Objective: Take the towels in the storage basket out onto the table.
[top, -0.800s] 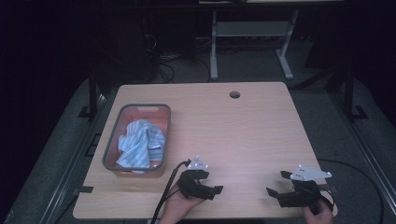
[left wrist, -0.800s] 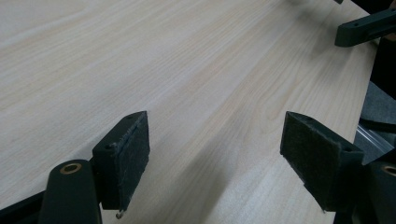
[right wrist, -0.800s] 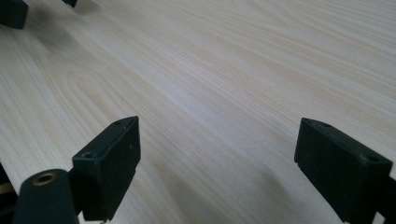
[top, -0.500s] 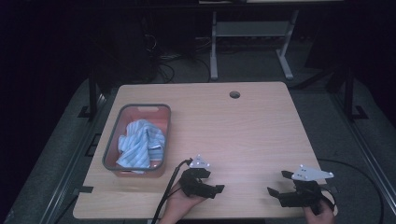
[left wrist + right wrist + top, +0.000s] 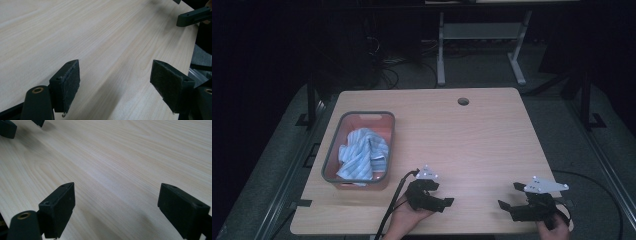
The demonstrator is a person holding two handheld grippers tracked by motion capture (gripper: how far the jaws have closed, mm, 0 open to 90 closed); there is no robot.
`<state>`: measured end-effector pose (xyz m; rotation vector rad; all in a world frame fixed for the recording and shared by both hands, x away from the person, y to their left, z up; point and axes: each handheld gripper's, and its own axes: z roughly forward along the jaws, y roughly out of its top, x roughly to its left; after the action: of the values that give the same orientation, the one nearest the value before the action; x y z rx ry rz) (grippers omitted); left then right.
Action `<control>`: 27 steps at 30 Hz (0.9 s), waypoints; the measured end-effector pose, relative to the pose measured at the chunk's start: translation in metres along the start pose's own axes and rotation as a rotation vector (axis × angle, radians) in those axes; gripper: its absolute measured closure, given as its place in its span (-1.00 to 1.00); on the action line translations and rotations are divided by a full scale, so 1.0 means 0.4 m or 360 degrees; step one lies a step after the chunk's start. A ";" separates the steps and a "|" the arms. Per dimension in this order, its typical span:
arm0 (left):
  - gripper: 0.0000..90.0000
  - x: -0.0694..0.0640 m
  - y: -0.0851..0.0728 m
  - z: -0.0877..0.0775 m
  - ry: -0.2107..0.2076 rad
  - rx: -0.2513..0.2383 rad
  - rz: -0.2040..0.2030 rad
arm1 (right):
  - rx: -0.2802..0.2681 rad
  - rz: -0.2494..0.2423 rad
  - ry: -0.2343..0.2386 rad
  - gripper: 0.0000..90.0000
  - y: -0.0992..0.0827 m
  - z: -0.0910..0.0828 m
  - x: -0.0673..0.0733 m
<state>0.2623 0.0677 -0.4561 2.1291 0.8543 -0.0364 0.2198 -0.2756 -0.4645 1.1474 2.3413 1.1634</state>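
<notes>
- A light wooden table (image 5: pixel 482 135) is standing in a dark room, with a round cable hole (image 5: pixel 463 101) near the middle of its far edge.
- A grey-rimmed, reddish bin (image 5: pixel 341 131) is sitting on the left part of the table, its long side running from near to far.
- A crumpled cloth with blue and white stripes (image 5: pixel 362 152) is lying inside the bin, covering most of its floor; a strip of the reddish floor is showing at the far end.
- The left gripper (image 5: pixel 443 203) is resting low over the table near the front edge, just right of the bin's near corner, with a hand (image 5: pixel 404 220) holding it from below in the high view and its jaws pointing right.
- In the left gripper view, its two jaws are standing wide apart, released, with bare wood grain between them and nothing held; the rough dark pads (image 5: pixel 72 82) are facing each other across the gap.
- The right gripper (image 5: pixel 507 206) is sitting near the front right corner of the table, well apart from the left one, its jaws pointing left toward it.
- In the right gripper view, its jaws are likewise spread wide and released, with only tabletop between them.
- A grey three-cornered plate is showing on top of each gripper, and a black cable (image 5: pixel 394 200) is trailing from the left one off the front edge.
- In the left gripper view, the other gripper's dark jaw tip (image 5: pixel 193 16) is showing at the upper right, above the table's edge.
- Beyond the table, a pale metal frame (image 5: pixel 482 35) is standing on the floor among cables.
</notes>
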 end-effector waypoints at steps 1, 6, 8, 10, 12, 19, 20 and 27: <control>-0.47 0.000 0.008 0.000 -0.0002 0.0005 0.0009 | 0.0002 0.0006 -0.0001 -0.69 0.000 0.000 0.000; -0.47 -0.002 0.034 0.000 -0.0027 -0.0019 0.0024 | 0.0009 0.0012 -0.0009 -0.69 -0.001 0.002 -0.003; -0.47 -0.003 0.050 0.009 -0.0023 -0.0010 0.0034 | -0.0010 0.0008 -0.0012 -0.69 -0.001 -0.002 -0.003; -0.47 -0.002 0.056 0.012 -0.0024 -0.0006 0.0043 | -0.0010 0.0008 -0.0016 -0.69 0.000 -0.001 0.000; -0.47 0.002 0.067 0.018 -0.0010 0.0002 0.0049 | -0.0008 -0.0007 -0.0011 -0.69 0.000 -0.001 0.003; -0.47 0.020 0.123 0.022 0.0008 0.0041 0.0037 | -0.0003 -0.0005 -0.0004 -0.69 0.002 0.000 0.004; -0.47 0.022 0.131 0.021 0.0008 0.0053 0.0040 | -0.0009 -0.0012 -0.0006 -0.69 0.001 -0.001 0.004; -0.51 0.050 0.181 -0.005 0.0004 0.0087 0.0029 | -0.0011 -0.0013 -0.0012 -0.69 0.001 -0.003 0.004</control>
<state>0.3197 0.0490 -0.4113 2.1881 0.8445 -0.0480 0.2184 -0.2750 -0.4634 1.1371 2.3329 1.1614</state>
